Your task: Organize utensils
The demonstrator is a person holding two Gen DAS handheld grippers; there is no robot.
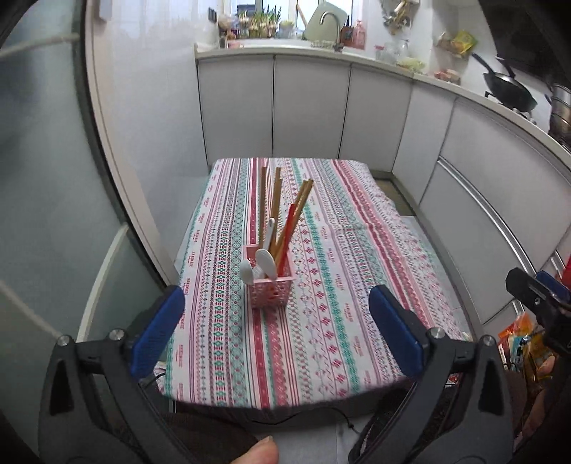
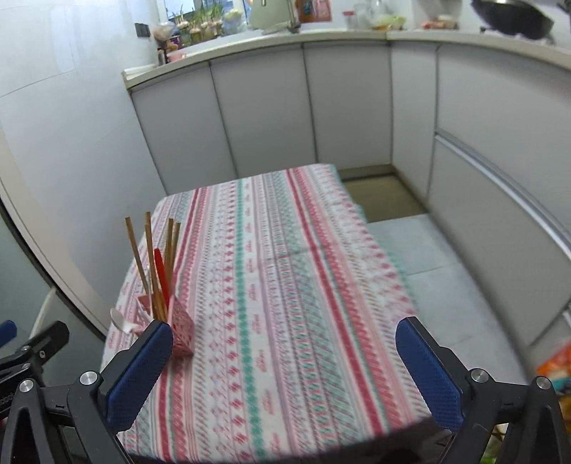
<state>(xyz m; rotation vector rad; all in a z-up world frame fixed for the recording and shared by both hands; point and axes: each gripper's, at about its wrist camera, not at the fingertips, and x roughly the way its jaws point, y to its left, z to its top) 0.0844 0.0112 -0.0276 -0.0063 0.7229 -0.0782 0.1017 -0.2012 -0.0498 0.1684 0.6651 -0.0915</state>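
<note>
A pink perforated basket (image 1: 269, 287) stands on the striped tablecloth (image 1: 321, 321). Several wooden chopsticks (image 1: 276, 200), a red one (image 1: 291, 223) and white spoons (image 1: 266, 264) stick up out of it. My left gripper (image 1: 276, 308) hangs open above the near half of the table, its blue pads wide apart and nothing between them. In the right wrist view the basket (image 2: 180, 330) with its chopsticks (image 2: 151, 264) sits at the left, just beyond the left blue pad. My right gripper (image 2: 282, 342) is also open and empty over the cloth (image 2: 285, 285).
Grey kitchen cabinets (image 1: 310, 107) wrap around the table's far and right sides, with a worktop holding a tap (image 1: 330, 21), plants and a black wok (image 1: 510, 91). A glass door (image 1: 43, 178) stands left. Bright packets (image 1: 524, 342) lie on the floor at right. A fingertip (image 1: 258, 451) shows below.
</note>
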